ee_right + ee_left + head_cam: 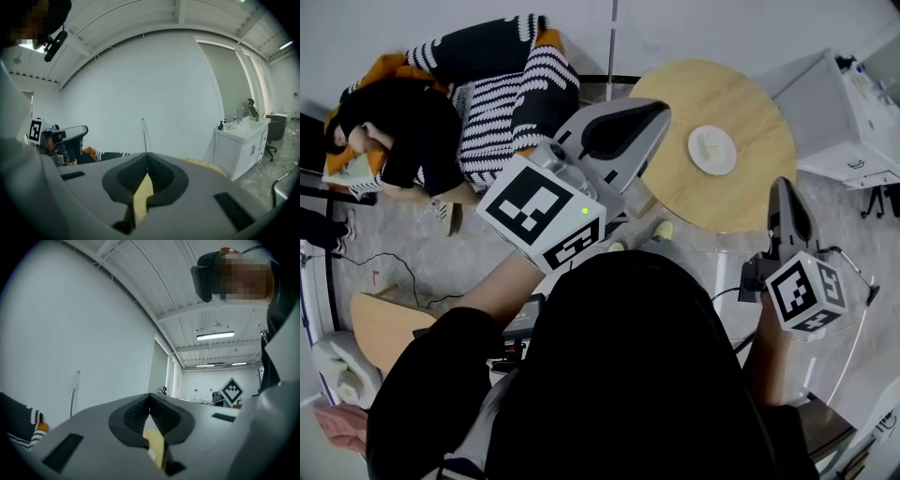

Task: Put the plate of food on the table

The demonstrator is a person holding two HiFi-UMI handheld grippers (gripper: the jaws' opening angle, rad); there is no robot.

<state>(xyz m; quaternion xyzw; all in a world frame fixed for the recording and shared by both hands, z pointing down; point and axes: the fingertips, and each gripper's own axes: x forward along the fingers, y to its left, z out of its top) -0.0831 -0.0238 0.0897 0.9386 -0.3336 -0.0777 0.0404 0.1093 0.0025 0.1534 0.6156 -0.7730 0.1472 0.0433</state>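
**Left hand-held gripper** [654,112]: the jaws are pressed together with their tips meeting and nothing pinched between them. Its marker cube [542,214] sits at the rear, toward the wearer.

**Right hand-held gripper** [782,192]: the jaws are likewise pressed together and empty, with its marker cube [806,292] at the rear. Both grippers are carried in the air, well apart from each other.

**Plate** [712,150]: white and round, bearing a pale piece of food. It lies ahead of both grippers, to the right of the left tips and to the left of the right tips, and neither touches it. It rests flat on the tabletop [750,94], a round wooden top. In the head view the left gripper's tips overlap its near-left rim. In each gripper view, a strip of this wood shows through the slot behind the closed tips.

**Farther out, left of the left gripper:** a black-and-white striped blanket [511,89] and a person in black [408,136] lying on an orange cushion [386,67].

**Farther out, right of the right gripper:** a white cabinet [844,127].

**Behind and below both grippers:** the wearer's black garment [628,375] and the grey floor [412,244].
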